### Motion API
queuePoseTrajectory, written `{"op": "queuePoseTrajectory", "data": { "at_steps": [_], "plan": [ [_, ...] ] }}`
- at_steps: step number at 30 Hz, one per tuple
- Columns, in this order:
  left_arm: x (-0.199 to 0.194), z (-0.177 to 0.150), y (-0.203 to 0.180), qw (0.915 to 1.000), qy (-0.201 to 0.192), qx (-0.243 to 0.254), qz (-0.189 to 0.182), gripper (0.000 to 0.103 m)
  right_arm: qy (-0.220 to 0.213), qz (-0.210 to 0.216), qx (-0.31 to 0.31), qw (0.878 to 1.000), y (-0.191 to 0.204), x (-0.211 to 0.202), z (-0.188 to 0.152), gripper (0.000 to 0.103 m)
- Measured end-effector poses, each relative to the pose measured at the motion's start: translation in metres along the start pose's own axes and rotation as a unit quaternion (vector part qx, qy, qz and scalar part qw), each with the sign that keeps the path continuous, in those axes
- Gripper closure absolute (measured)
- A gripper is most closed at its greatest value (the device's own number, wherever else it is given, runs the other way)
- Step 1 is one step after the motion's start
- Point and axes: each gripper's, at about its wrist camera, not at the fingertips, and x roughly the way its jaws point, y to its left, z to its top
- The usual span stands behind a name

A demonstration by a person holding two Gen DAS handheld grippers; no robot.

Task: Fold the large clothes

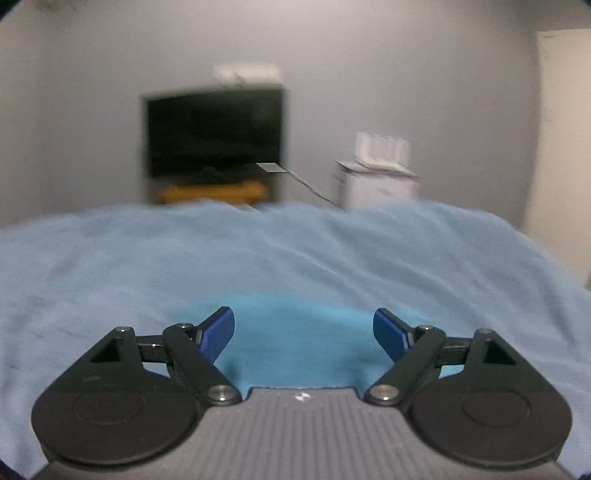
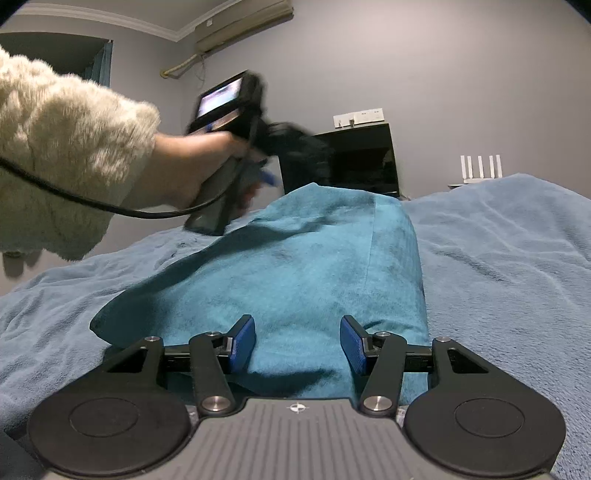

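A light blue blanket point(image 2: 498, 266) covers the bed and fills the lower half of both views, wrinkled all over. Grey walls point(image 1: 406, 74) stand behind it. In the right wrist view an air conditioner point(image 2: 243, 26) sits high on the wall at the left; below it a hand point(image 2: 192, 162) in a fluffy cream sleeve point(image 2: 66, 147) holds the left gripper point(image 2: 258, 173) above the blanket, blurred, with a black cable point(image 2: 74, 195) trailing from it. Further right are a dark TV point(image 1: 214, 133), then a white router point(image 2: 480, 170) with upright antennas.

The teal garment point(image 2: 295, 266) lies on the blanket in a long folded mound. The left gripper's point(image 1: 303, 334) jaws are apart above a teal patch, gripping nothing. The right gripper point(image 2: 297, 345) is spread wide, its fingers either side of the garment's near end, not clamped.
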Motion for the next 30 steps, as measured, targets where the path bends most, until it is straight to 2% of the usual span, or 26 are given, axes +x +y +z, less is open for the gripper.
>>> {"op": "queuePoseTrajectory", "data": {
  "at_steps": [2, 4, 7, 11, 13, 15, 18, 20, 22, 26, 28, 30],
  "plan": [
    [0.011, -0.003, -0.018, 0.9998, 0.015, 0.011, -0.002, 0.02, 0.001, -0.002, -0.001, 1.0, 0.001, 0.0, 0.0, 0.049],
    [0.027, -0.005, -0.028, 0.9989, 0.033, 0.025, 0.02, 0.02, 0.001, -0.003, -0.004, 1.0, 0.003, 0.001, -0.001, 0.049],
    [0.054, -0.004, -0.028, 0.9958, 0.072, 0.006, 0.056, 0.02, 0.001, -0.002, -0.007, 1.0, 0.004, 0.001, -0.001, 0.049],
    [0.076, 0.0, -0.025, 0.9915, 0.078, 0.033, 0.099, 0.004, -0.002, -0.001, -0.006, 1.0, 0.003, 0.001, -0.003, 0.048],
    [0.082, 0.001, -0.021, 0.9868, 0.077, 0.037, 0.137, 0.004, -0.003, 0.001, -0.006, 1.0, 0.003, 0.001, -0.005, 0.048],
    [0.08, 0.002, -0.007, 0.9865, 0.069, 0.007, 0.148, 0.004, -0.005, 0.004, -0.009, 1.0, 0.004, 0.001, -0.008, 0.047],
    [0.057, -0.003, 0.011, 0.9897, 0.045, -0.055, 0.124, 0.004, -0.008, 0.006, -0.007, 1.0, 0.001, 0.001, -0.01, 0.045],
    [0.025, -0.015, 0.015, 0.9909, 0.041, -0.07, 0.107, 0.004, -0.008, 0.007, -0.004, 1.0, -0.001, 0.002, -0.011, 0.044],
    [-0.016, -0.031, 0.015, 0.9939, 0.047, -0.05, 0.086, 0.004, -0.008, 0.006, -0.004, 1.0, -0.001, 0.002, -0.01, 0.044],
    [-0.1, -0.08, 0.01, 0.9935, 0.074, 0.024, 0.083, 0.004, -0.01, 0.005, 0.003, 1.0, -0.003, 0.0, -0.009, 0.04],
    [-0.121, -0.106, 0.009, 0.9882, 0.101, 0.061, 0.098, 0.004, -0.003, -0.001, 0.011, 1.0, -0.006, 0.0, -0.007, 0.04],
    [-0.137, -0.132, 0.018, 0.9823, 0.126, 0.076, 0.116, 0.004, 0.004, -0.021, 0.022, 1.0, -0.009, -0.004, -0.005, 0.04]
  ]
}}
